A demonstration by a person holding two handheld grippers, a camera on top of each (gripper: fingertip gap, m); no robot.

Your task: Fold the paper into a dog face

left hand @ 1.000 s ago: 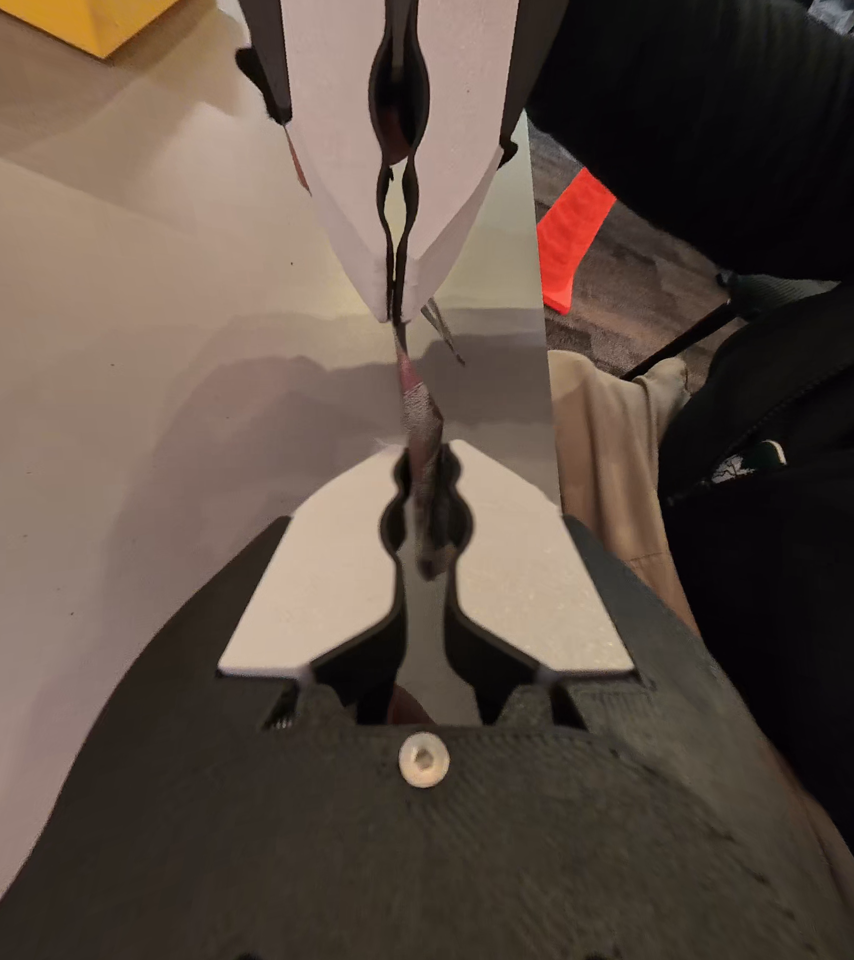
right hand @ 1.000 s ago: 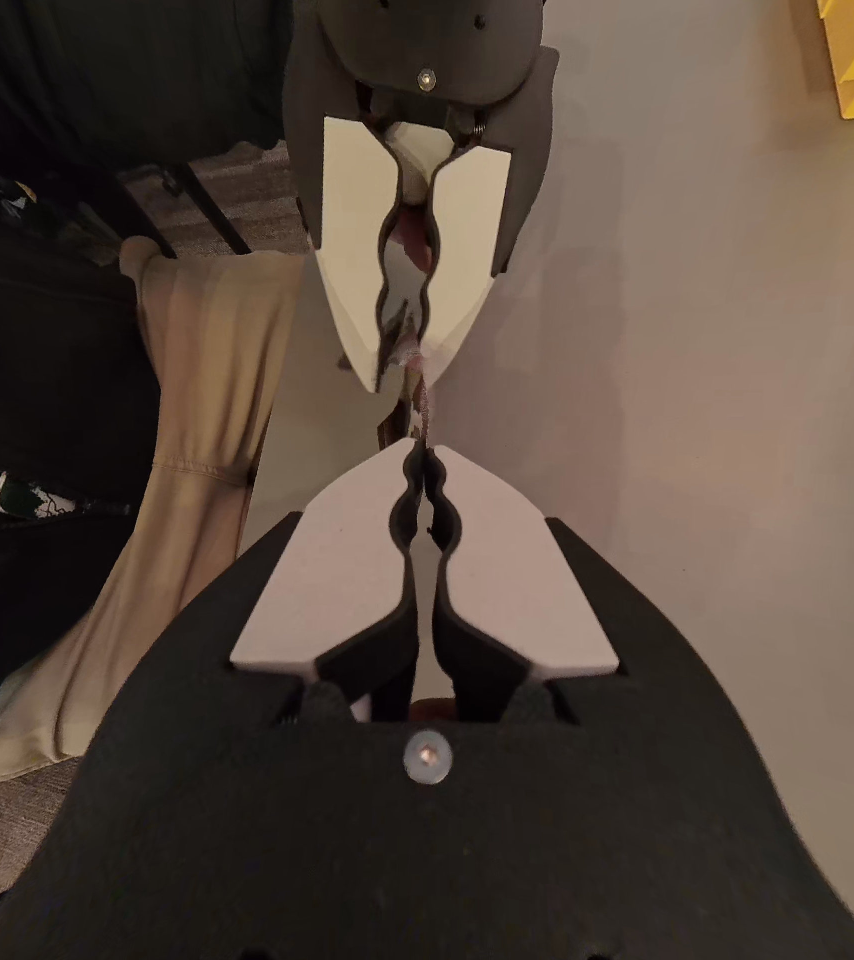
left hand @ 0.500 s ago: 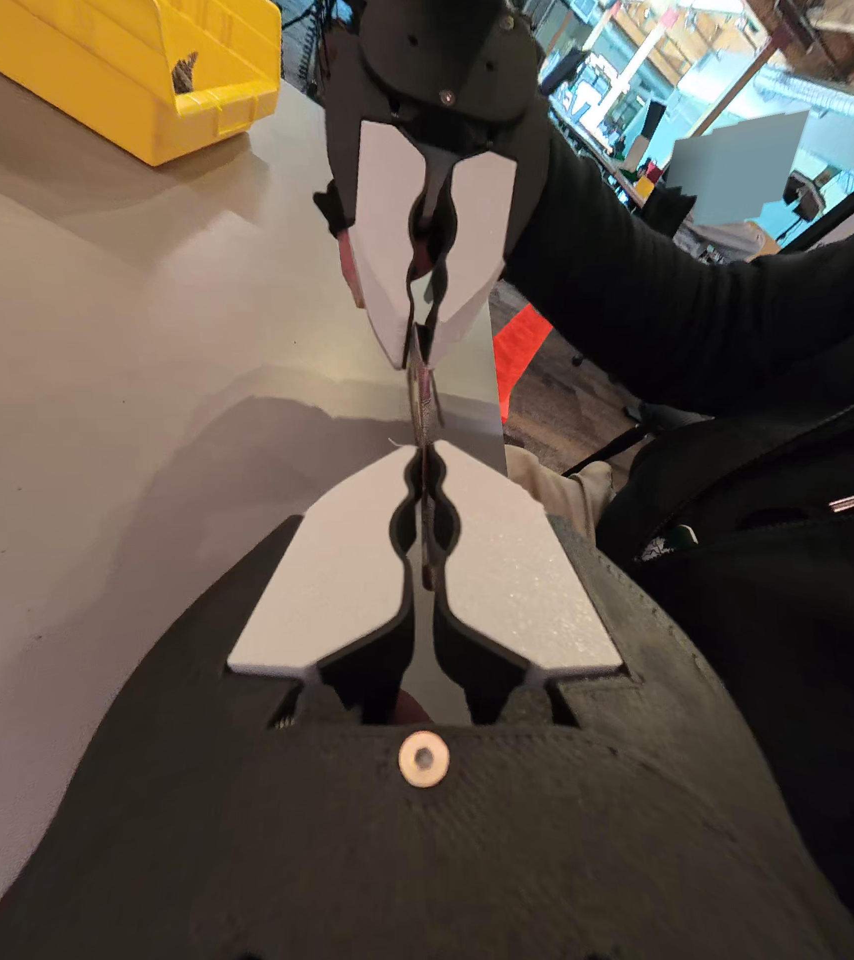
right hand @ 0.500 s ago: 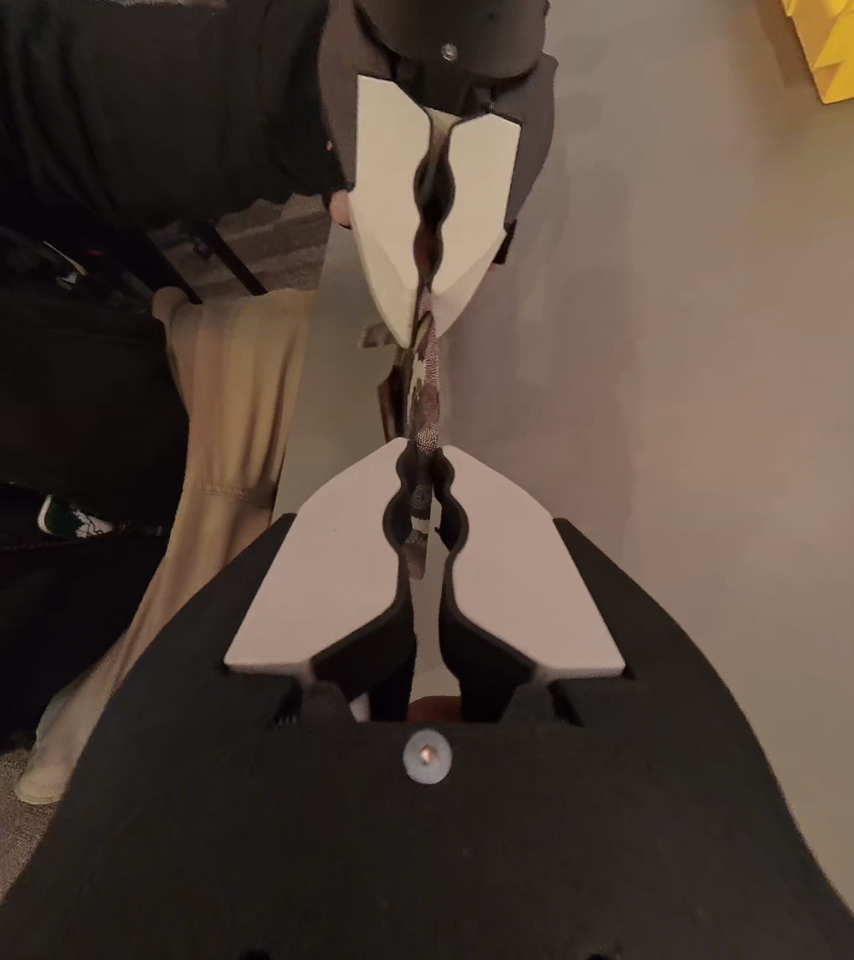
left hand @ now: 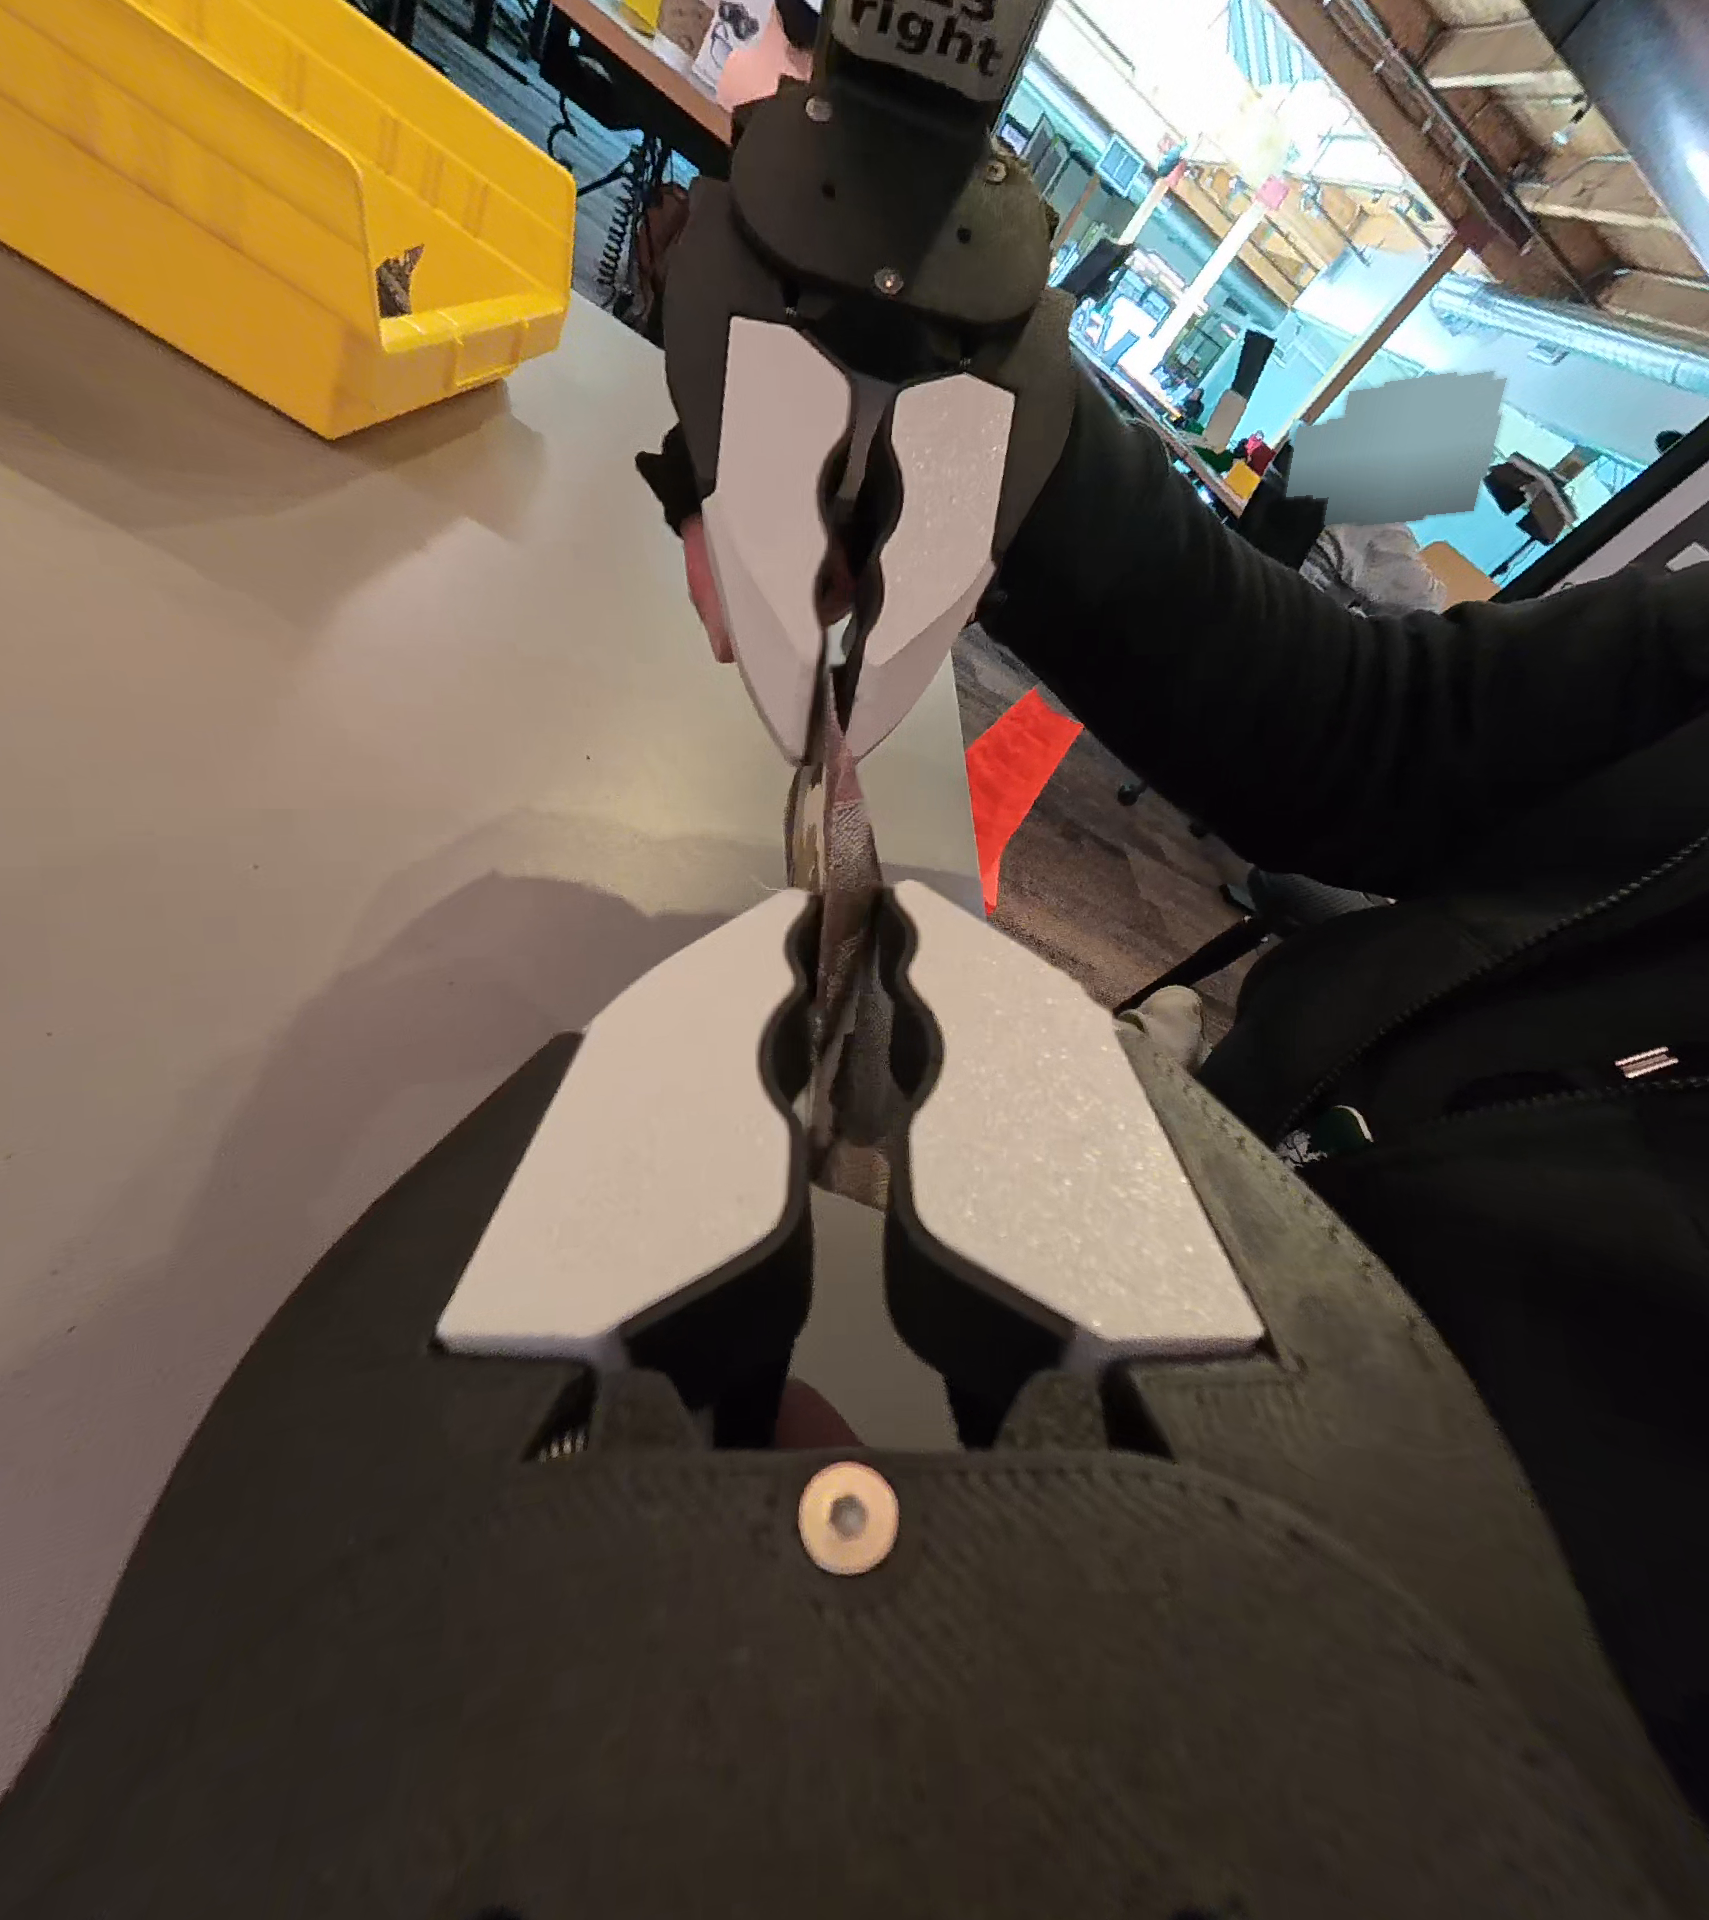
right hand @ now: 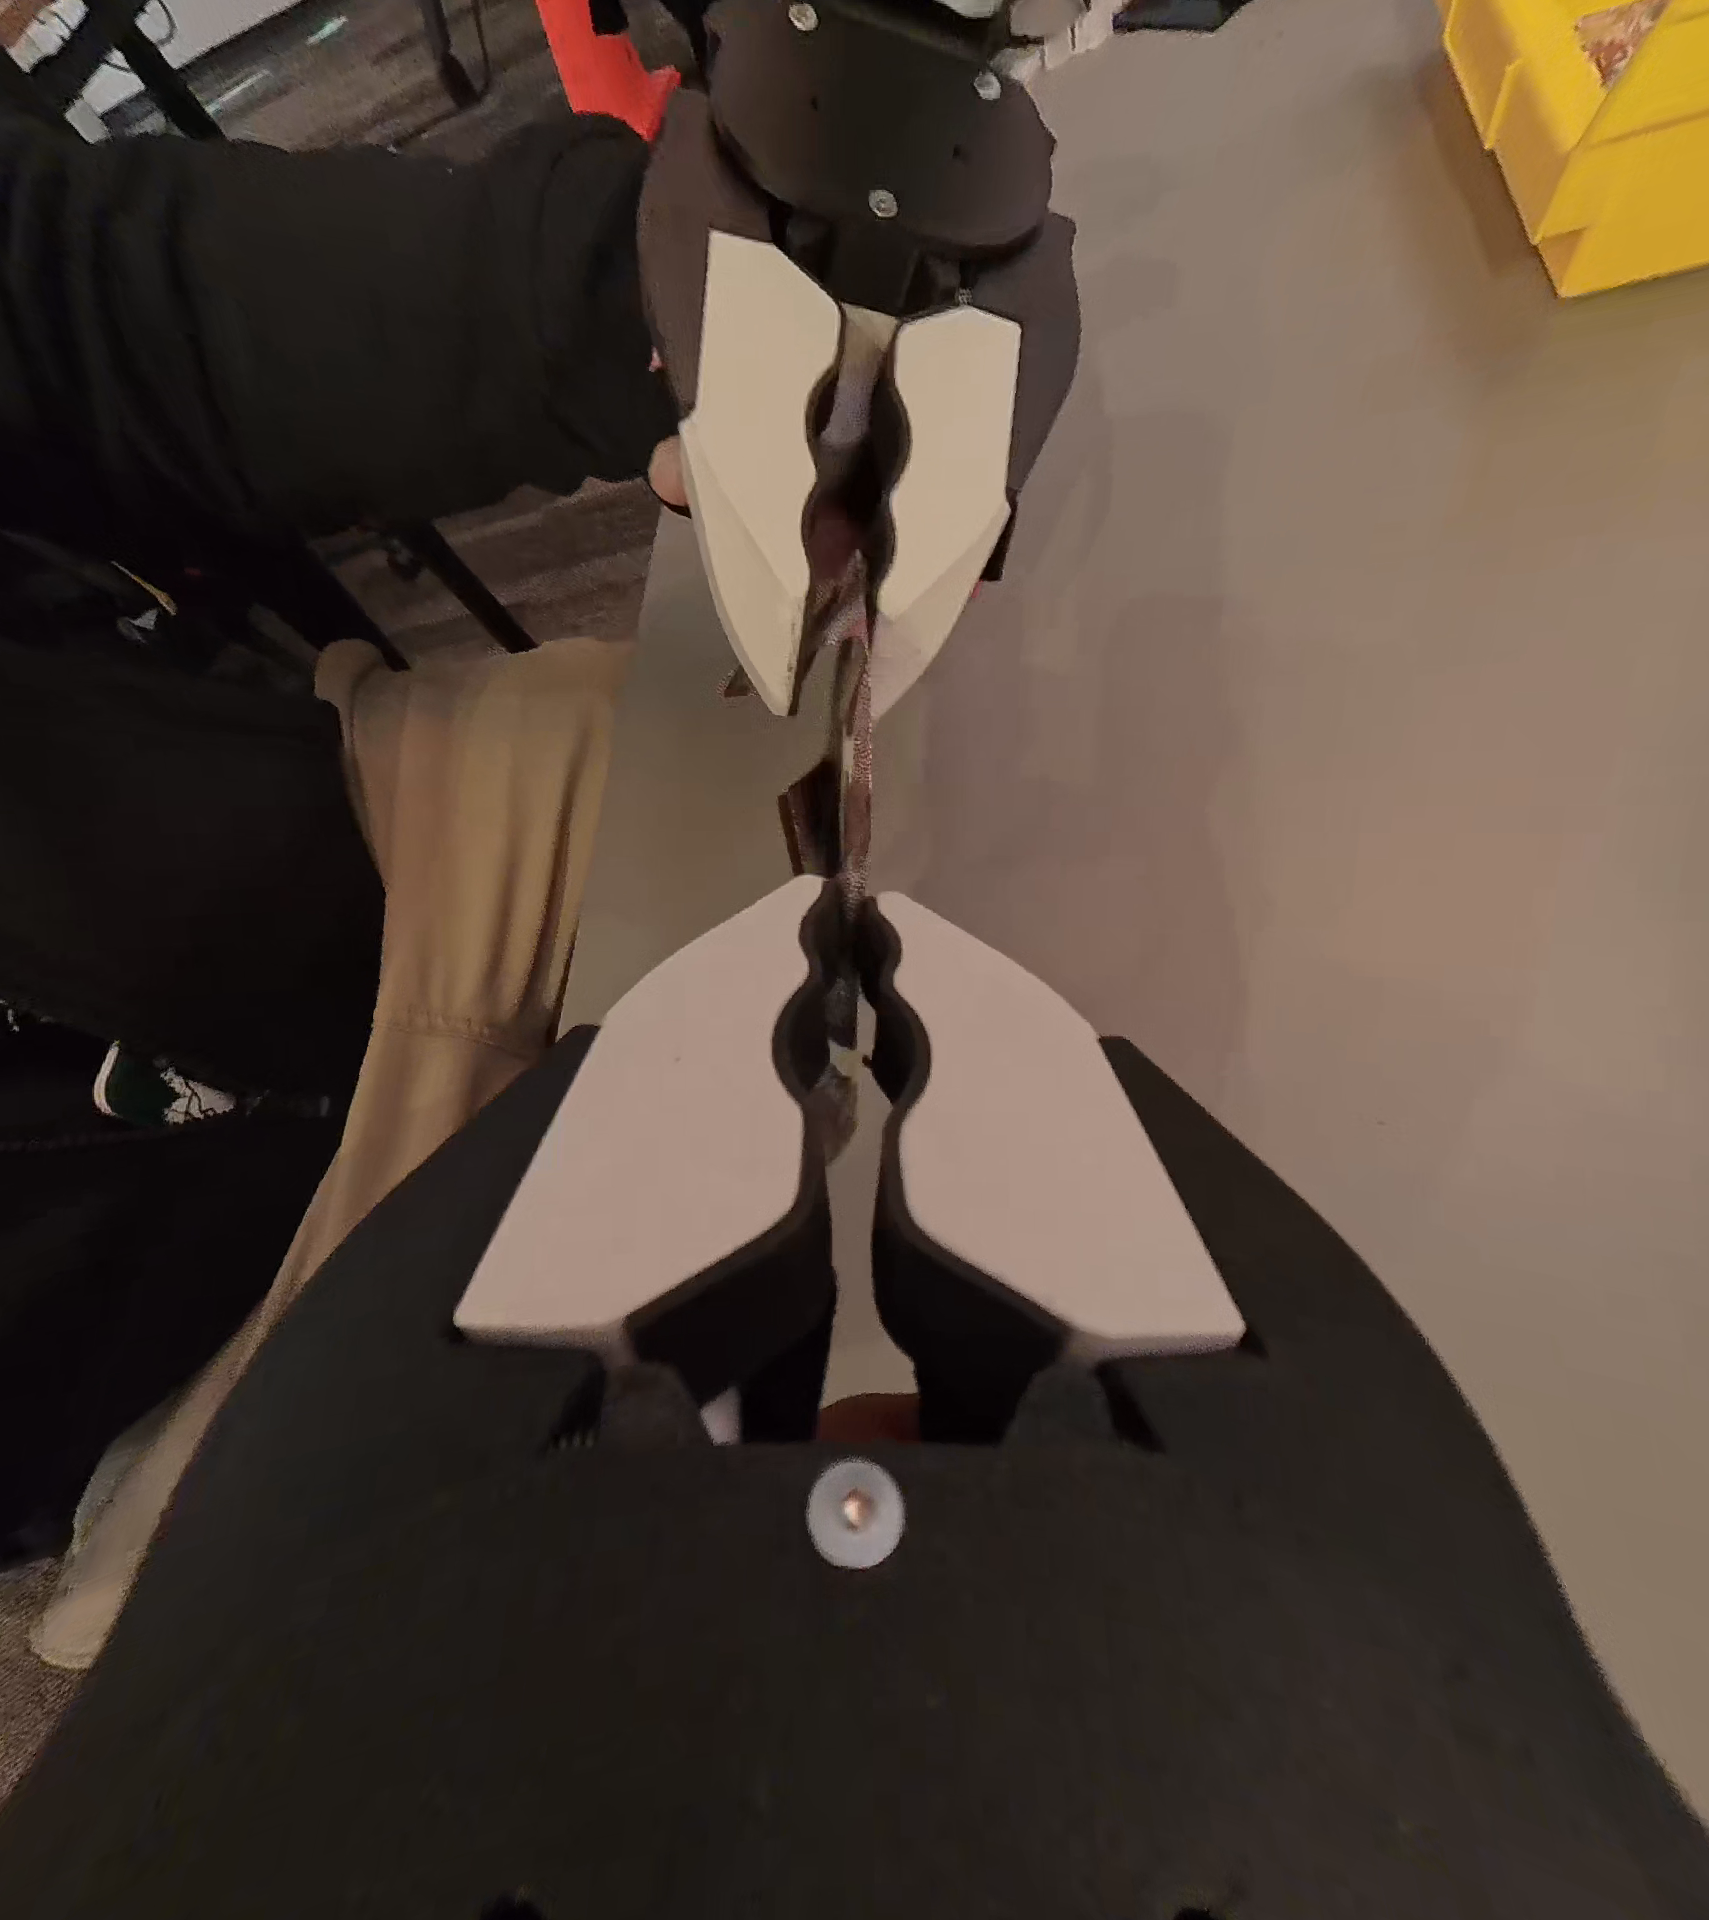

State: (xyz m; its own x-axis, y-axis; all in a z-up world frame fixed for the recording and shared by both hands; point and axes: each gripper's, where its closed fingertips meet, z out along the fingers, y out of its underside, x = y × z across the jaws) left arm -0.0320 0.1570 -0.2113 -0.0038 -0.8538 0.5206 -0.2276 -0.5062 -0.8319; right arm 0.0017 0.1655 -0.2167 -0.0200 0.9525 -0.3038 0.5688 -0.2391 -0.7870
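Observation:
A patterned brown and white paper [left hand: 834, 821] is held edge-on in the air between the two grippers, above the grey table [left hand: 258, 727]. My left gripper [left hand: 845, 899] is shut on one end of it. My right gripper [left hand: 829, 743] faces it and is shut on the other end. In the right wrist view my right gripper [right hand: 850, 894] is shut on the paper [right hand: 855, 790], and the left gripper [right hand: 829, 707] holds the far end. The paper's flat sides are hidden because it is seen edge-on.
A yellow bin [left hand: 237, 197] stands on the table beyond the grippers; it also shows in the right wrist view [right hand: 1650, 135]. The table edge [left hand: 964, 769] runs close beside the paper. A person in dark sleeves [left hand: 1349, 707] and tan trousers [right hand: 455, 883] sits at that edge. An orange cone [left hand: 1016, 769] stands on the floor. About 4 cm separates my left fingertips from my right.
Both grippers have lifted and tilted up with the paper held between them, so the yellow bin and the room behind have come into view. The paper stays pinched at both ends.

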